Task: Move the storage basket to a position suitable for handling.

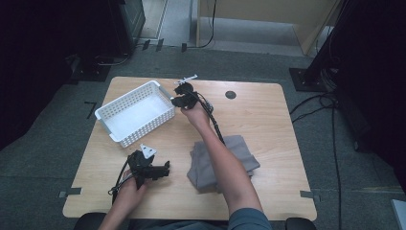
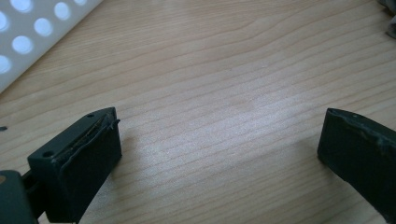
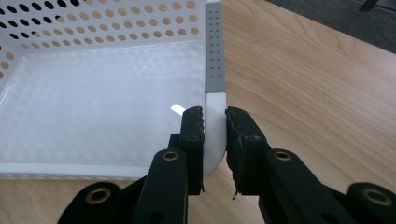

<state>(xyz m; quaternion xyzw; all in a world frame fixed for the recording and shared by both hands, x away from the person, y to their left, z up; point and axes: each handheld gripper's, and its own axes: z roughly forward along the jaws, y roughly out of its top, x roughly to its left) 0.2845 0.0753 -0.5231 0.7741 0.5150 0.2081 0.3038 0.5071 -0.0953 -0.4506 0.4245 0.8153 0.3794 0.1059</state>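
Observation:
A white perforated basket [image 1: 143, 125] stands on the wooden table [image 1: 268, 120], left of centre at the back. My right gripper [image 1: 178, 101] is at the basket's right corner. In the right gripper view its jaws [image 3: 215, 113] are shut on the white rim [image 3: 215, 135] of that corner, one pad inside the wall and one outside. The basket [image 3: 102, 93] looks empty. My left gripper [image 1: 165, 170] rests low over the table near the front left, and its jaws [image 2: 219, 140] stand wide open over bare wood with nothing between them.
A folded grey cloth [image 1: 239, 153] lies on the table under the right forearm, and its edge [image 2: 390, 18] appears at the top right of the left gripper view. The basket's wall [image 2: 28, 32] is close by at that view's upper left. A dark round grommet [image 1: 231, 94] sits at the table's back.

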